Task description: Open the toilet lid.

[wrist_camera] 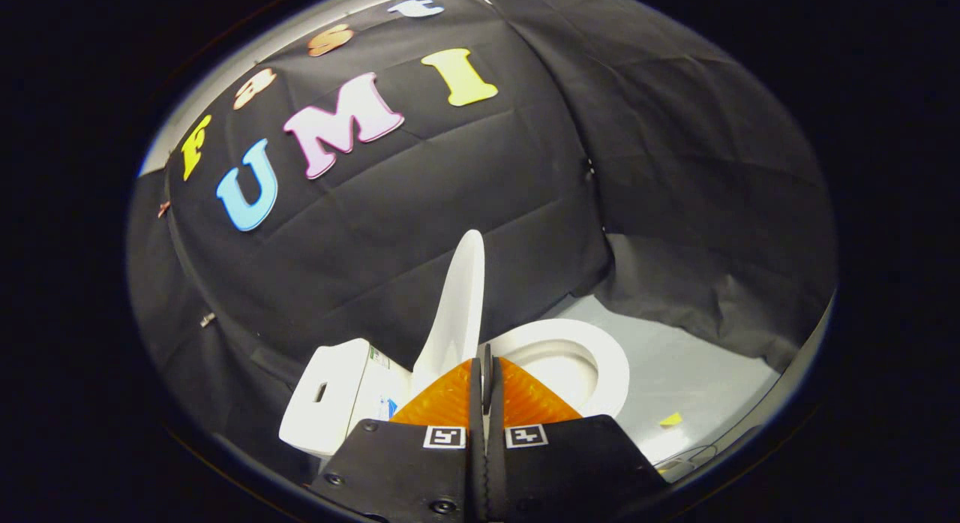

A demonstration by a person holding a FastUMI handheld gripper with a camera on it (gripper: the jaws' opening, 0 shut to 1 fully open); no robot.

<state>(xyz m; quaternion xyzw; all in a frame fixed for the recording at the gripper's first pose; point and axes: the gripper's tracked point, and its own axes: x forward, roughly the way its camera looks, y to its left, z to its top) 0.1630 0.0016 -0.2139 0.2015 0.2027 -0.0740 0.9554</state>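
Just ahead of our hand-held gripper (pixel 486 369), clenched on nothing, the toilet lid (pixel 459 305) stands nearly upright beside the tank (pixel 337 392); we judge a gentle nudge should rest it back.

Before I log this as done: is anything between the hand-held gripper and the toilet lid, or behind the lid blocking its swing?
Nothing visible. The hand-held gripper, fingers closed together, sits just short of the raised toilet lid. Beyond the lid are the tank and the black cloth wall.
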